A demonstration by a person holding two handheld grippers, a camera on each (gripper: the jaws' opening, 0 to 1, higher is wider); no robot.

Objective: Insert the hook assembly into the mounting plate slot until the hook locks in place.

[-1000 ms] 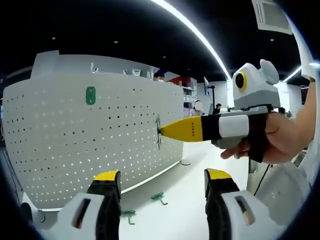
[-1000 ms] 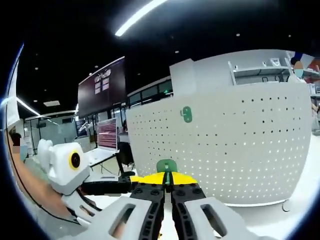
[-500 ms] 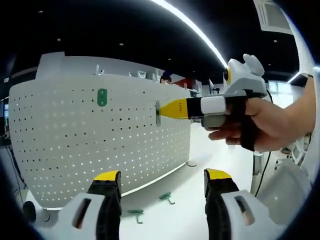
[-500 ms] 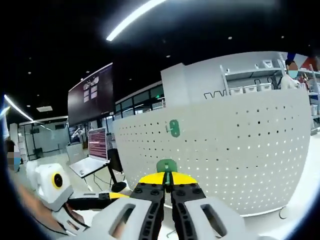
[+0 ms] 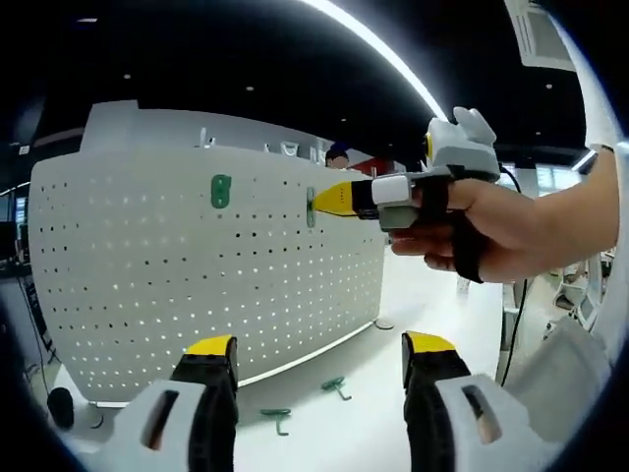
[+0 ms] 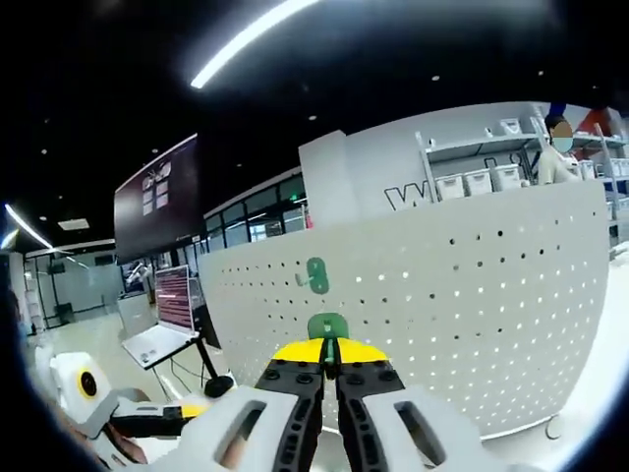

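Dark ceiling with long bright light strips hangs over a pale, smooth tabletop (image 5: 364,413), on which a white perforated mounting plate (image 5: 147,285) stands upright, its sheet dotted with even rows of small round holes. One green hook (image 5: 220,191) already sits in the plate near its upper edge; it shows in the right gripper view as well (image 6: 315,276), a small rounded tab of glossy plastic. Two more green hooks (image 5: 338,387) lie loose on the table at the foot of the plate, thin and bent, one beside the other (image 5: 278,419).

The right gripper (image 5: 320,200), held in a person's hand (image 5: 482,231), reaches in from the right in the left gripper view; its yellow-tipped jaws are clenched on a green hook assembly (image 5: 311,207) whose flat end is at the plate's face near the top. In the right gripper view the same hook assembly (image 6: 327,327) stands pinched between the closed black-and-yellow jaws (image 6: 329,356), pointing at the plate.

The left gripper (image 5: 321,346) hangs low before the plate, jaws spread wide apart and holding nothing.
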